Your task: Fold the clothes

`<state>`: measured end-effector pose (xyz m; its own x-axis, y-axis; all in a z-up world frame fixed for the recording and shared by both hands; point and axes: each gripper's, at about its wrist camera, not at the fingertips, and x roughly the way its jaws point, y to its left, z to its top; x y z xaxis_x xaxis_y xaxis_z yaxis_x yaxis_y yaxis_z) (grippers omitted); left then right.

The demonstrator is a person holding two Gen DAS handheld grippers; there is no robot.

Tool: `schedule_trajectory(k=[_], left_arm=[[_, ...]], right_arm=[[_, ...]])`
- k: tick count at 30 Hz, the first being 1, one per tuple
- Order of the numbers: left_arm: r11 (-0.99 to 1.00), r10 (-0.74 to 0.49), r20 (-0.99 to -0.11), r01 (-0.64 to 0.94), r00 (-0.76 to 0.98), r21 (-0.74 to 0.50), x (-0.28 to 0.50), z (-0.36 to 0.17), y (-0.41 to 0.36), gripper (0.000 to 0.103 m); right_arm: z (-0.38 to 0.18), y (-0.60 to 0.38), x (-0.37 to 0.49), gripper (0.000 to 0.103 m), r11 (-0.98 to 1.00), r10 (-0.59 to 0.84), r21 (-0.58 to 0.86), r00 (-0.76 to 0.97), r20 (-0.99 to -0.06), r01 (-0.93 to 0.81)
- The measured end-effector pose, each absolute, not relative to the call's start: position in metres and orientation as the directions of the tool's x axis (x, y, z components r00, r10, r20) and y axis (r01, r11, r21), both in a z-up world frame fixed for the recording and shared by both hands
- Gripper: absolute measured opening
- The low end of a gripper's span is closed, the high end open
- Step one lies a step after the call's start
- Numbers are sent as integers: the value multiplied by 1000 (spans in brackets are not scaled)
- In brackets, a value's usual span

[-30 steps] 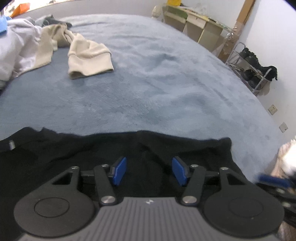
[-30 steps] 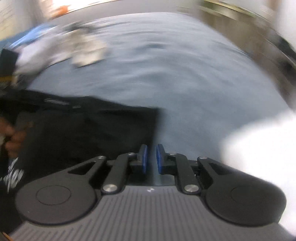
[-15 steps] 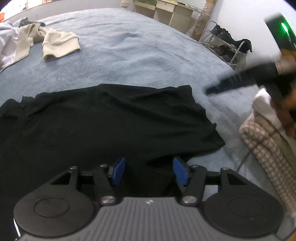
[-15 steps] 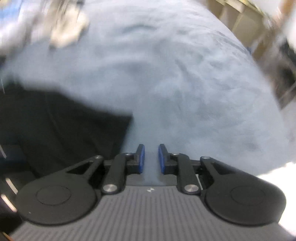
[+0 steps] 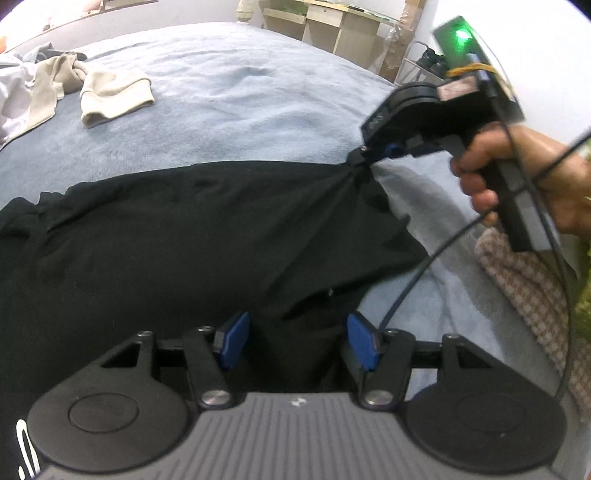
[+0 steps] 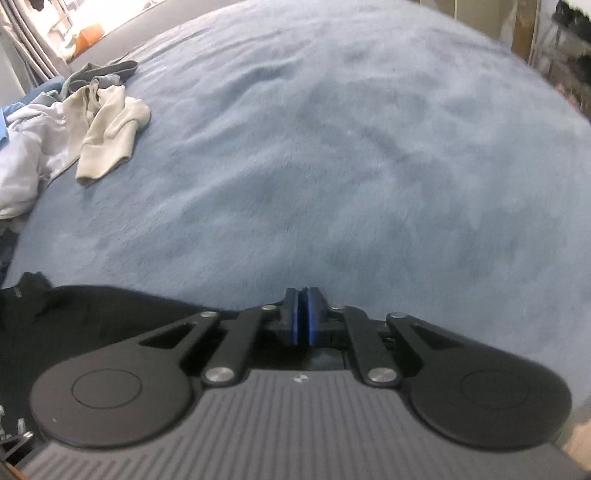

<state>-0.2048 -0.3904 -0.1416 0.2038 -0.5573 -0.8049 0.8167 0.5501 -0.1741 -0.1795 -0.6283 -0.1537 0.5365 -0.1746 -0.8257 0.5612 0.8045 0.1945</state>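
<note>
A black garment (image 5: 177, 236) lies spread on the blue-grey bed cover (image 5: 240, 110). In the left wrist view my right gripper (image 5: 364, 158), held in a hand (image 5: 517, 177), is shut on the garment's far right corner, and the cloth bunches and rises to its tip. The right wrist view shows that gripper (image 6: 303, 317) with its blue pads pressed together and the black garment (image 6: 92, 317) at lower left. My left gripper (image 5: 297, 339) stands open over the garment's near right edge, with a fold of the black cloth lying between its blue pads (image 5: 232, 341) untouched.
A pile of beige and white clothes (image 5: 92, 92) lies at the far left of the bed. A checked folded cloth (image 5: 535, 295) sits at the right edge. Wooden furniture (image 5: 332, 26) and a shoe rack (image 5: 424, 59) stand beyond the bed.
The right gripper came in from the right, sank to the garment's far right corner and shut on it, lifting the cloth. The left gripper drew back toward the near edge.
</note>
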Motion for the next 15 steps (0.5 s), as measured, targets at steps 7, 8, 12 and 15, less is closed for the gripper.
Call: schedule_trajectory(k=[7,8,12,15], left_arm=[[536,-562,-801,829,207,-162,-209,-143,-390,67],[534,-564,-800,829,205,-164,-209,-143,-390,67],[526,-579,-791,832,198,-176,-207,-136,-385,67],[525,-591,-784,828,188,-196,-206,-131,-377,68]], right_arm=[[-134,-606,-179,23,874,-313,-24,524,-792,486],[-120,-599,-184,23,885,-332,-53,546,-769,463],[-73,-568,-205,24,969,-203,-72,596,-777,237],[-66,-544,-207,27,999,-51,-49,550,-834,19]])
